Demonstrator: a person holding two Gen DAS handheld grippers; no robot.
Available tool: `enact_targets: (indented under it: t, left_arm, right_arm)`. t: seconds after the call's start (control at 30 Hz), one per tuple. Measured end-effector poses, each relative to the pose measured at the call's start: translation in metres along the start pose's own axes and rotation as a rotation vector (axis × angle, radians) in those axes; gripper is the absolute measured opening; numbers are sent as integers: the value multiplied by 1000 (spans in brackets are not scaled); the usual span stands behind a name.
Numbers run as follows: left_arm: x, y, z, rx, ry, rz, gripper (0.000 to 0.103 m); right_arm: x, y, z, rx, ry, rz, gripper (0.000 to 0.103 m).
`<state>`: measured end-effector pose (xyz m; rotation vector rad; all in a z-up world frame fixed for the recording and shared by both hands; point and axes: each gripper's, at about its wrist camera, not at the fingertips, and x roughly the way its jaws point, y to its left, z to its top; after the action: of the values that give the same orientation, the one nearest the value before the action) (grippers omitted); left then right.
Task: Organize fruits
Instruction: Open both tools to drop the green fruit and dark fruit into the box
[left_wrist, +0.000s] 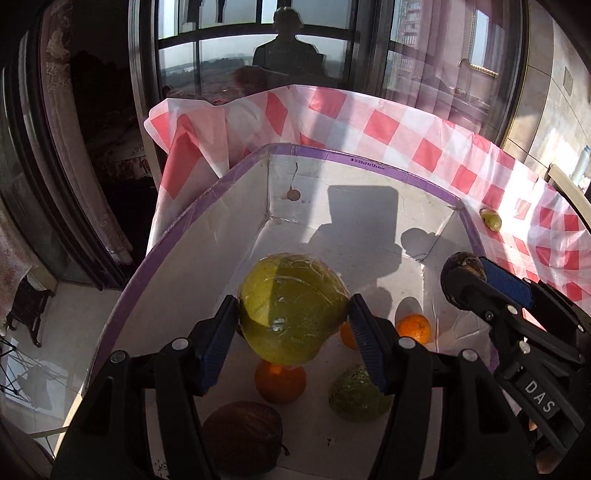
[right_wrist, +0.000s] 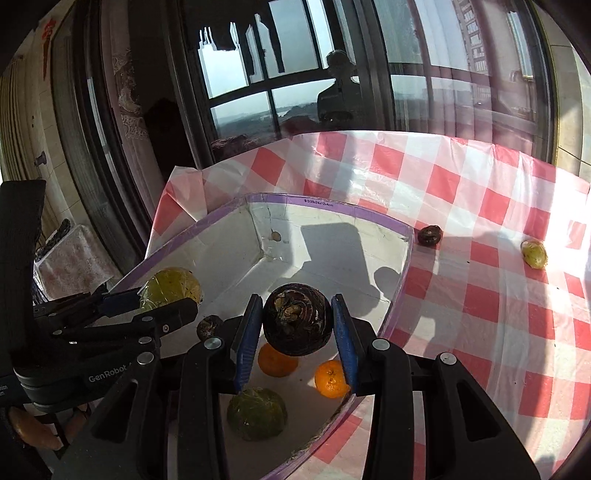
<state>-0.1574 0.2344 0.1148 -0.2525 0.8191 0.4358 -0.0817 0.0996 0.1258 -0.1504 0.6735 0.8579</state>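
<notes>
left gripper (left_wrist: 293, 319): pomelo (left_wrist: 291, 306) clamped between fingers, above box (left_wrist: 177, 236) | right gripper (right_wrist: 297, 328): dark fruit (right_wrist: 297, 319) clamped, above box

We saw the right gripper (right_wrist: 297, 328) clamping a dark fruit (right_wrist: 297, 319) mid-frame over the white box (right_wrist: 332, 254).

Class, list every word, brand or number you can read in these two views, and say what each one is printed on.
"DAS": white letters on the right claw's black body.
"GenRobot": on the left claw's black body; the smaller print below it is cut off.
Small dark print on the box's purple rim: it looks like dimensions, too small to read surely.
</notes>
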Motion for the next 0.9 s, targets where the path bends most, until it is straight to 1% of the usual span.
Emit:
enact_targets:
  t: [0.07,0.1,0.17,0.23,0.3,0.37,0.43,0.6,0.7,0.73,0.77,0.8,0.83,0.9]
  left_arm:
    - [9,10,0,-7,41,-11,62]
    - [9,14,1,-13,41,-29,61]
    - [9,15,1,-2,38,-26,61]
    - [13,12,2,19,60,-42,62]
    - [13,10,2,27,67,-55,62]
    - [16,9,3,33,80,-48,61]
    - [17,9,3,29,85,-73,62]
    - [18,7,4,33,79,-68,63]
    - [17,9,3,15,81,-78,67]
    - [17,10,3,12,80,-82,71]
    - [16,10,2,12,78,-80,73]
    - [16,10,2,12,77,-80,75]
    - [15,11,2,9,78,-81,75]
    - [16,11,2,9,79,-79,76]
  right_arm:
    - [13,9,3,-55,53,-21,38]
    - [20,12,4,-79,79,-33,38]
    - [32,17,5,-128,134,-55,38]
    - [44,21,3,-175,185,-84,38]
    - [52,27,1,-227,213,-118,38]
    - [55,30,1,-244,232,-123,38]
    - [56,31,1,-252,240,-115,38]
    - [57,31,1,-252,245,-108,39]
    - [57,31,2,-243,231,-101,40]
    - [56,31,2,-238,225,-98,41]
    - [55,30,2,-233,218,-93,42]
    - [53,30,2,-228,206,-87,47]
    - [53,29,2,-217,202,-97,55]
    - [52,27,1,-200,194,-94,58]
